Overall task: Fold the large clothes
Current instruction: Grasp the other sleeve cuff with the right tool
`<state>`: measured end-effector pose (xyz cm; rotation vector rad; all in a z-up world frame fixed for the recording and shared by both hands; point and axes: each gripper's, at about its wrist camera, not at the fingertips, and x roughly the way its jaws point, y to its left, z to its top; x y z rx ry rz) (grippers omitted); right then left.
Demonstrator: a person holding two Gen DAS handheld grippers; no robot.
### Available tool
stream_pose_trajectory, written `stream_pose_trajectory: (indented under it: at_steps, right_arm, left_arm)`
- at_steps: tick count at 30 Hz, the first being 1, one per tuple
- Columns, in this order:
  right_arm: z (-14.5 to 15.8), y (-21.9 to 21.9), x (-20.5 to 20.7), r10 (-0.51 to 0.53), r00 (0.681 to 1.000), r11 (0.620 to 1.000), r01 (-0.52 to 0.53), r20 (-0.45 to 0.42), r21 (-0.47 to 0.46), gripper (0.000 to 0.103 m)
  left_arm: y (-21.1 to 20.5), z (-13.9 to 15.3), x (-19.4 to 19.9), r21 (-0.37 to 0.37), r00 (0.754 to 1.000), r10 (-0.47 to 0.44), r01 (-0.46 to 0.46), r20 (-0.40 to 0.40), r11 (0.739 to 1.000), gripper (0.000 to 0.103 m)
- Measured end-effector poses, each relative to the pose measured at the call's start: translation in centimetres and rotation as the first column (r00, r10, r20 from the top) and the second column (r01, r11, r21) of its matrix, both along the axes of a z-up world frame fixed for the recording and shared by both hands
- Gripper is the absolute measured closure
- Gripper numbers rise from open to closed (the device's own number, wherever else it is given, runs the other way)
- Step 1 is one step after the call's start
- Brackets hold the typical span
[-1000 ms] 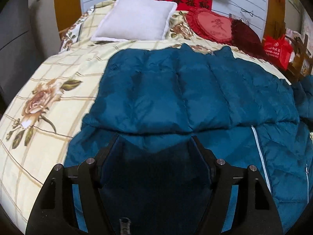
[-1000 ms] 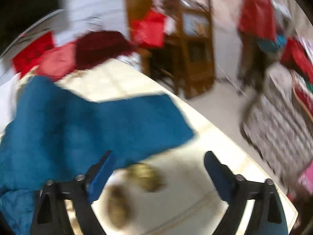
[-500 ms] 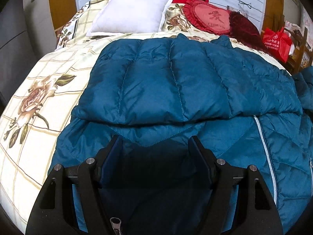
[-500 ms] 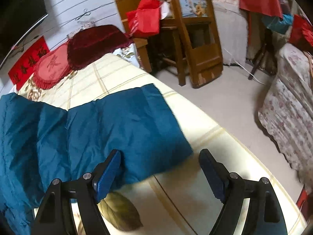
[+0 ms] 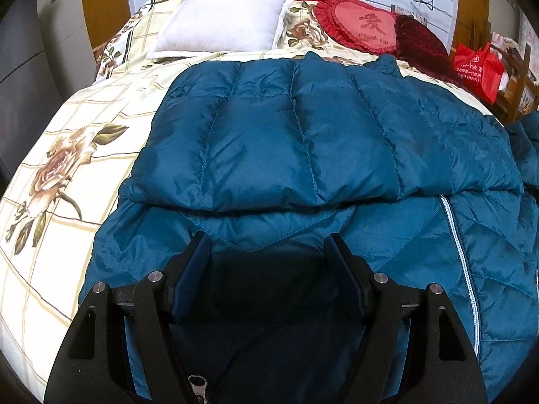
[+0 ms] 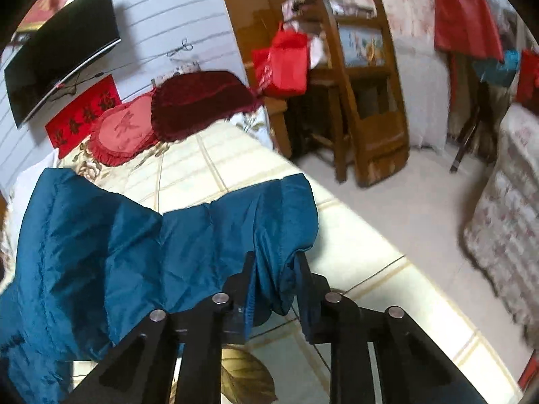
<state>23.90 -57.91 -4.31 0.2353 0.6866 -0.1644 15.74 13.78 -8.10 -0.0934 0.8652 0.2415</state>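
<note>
Teal quilted nylon fills nearly everything ahead of my left jaws: the down jacket point(image 5: 323, 148) lies spread on the bed point(image 5: 67, 155), one sleeve already laid across its body just beyond my left fingertips, the white zipper point(image 5: 461, 252) running off to the right of them. My left gripper point(image 5: 269, 262) stands wide open, hovering low over the jacket's near part and grasping nothing; dark lining sits between the jaws but neither pad presses on it. My right gripper point(image 6: 274, 279) is closed on the cuff end of the other sleeve point(image 6: 235, 222), the fabric bunched between the pads, while the rest of that sleeve trails away to the left of the jaws toward the jacket's body. I judge this to be the second sleeve fold: one sleeve in, this one pinched and ready to go over. The next move calls for lifting the cuff clear of the bed and carrying it leftward across the body, keeping my grip firm since the slick shell could slip out, with my open left jaws free to pin or smooth the jacket so it does not drag along.
</note>
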Motion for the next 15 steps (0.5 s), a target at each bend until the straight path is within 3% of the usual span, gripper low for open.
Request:
stream_pose_trajectory:
  at_steps: [4,10,15]
  right_arm:
    - [1.0,0.7,-1.3,-0.077,0.997,0.993,0.076,-0.012,-0.096,0.088]
    - [5.6,-0.9,-4.3,-0.237,0.971,0.942,0.238,0.034,-0.238,0.091]
    - [8.5,2.4,-4.4,-0.153,0.987,0.933,0.162,0.053,-0.322,0.093]
  left_arm:
    - [0.2,0.0,0.0,-0.011,1.000,0.000,0.000,0.001,1.000,0.031]
    - [0.4,-0.1,0.1,-0.018,1.000,-0.002,0.002,-0.006,1.000,0.031]
    - [0.4,-0.1,0.2,-0.017,1.000,-0.003,0.002,-0.009,1.000,0.031]
